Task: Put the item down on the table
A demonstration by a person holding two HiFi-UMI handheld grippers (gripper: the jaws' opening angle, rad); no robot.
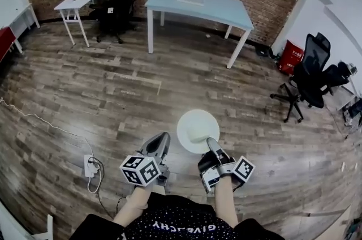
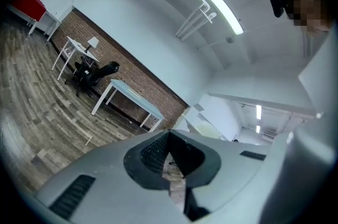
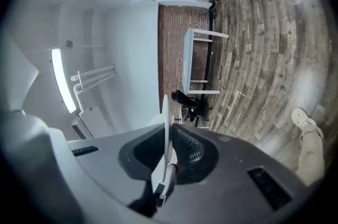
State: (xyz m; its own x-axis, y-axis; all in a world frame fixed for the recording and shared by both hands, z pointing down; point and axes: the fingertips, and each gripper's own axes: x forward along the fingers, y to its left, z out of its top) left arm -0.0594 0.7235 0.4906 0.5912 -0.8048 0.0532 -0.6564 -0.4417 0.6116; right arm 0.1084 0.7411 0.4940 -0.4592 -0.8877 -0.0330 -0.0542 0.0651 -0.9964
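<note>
In the right gripper (image 1: 211, 145) sits a white plate (image 1: 195, 127).

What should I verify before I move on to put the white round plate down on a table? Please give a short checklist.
1. Grip: ok. The right hand-held gripper is shut on the rim of the white round plate.
2. Other hand free: ok. The left hand-held gripper is shut with nothing between its jaws.
3. Table within reach: not ok. The pale blue rectangular table stands far off by the brick wall.
4. Room on its top: ok. A large bare area shows.
5. Path: probably ok. The white power strip and its cable lie to the left, off the straight way.
</note>
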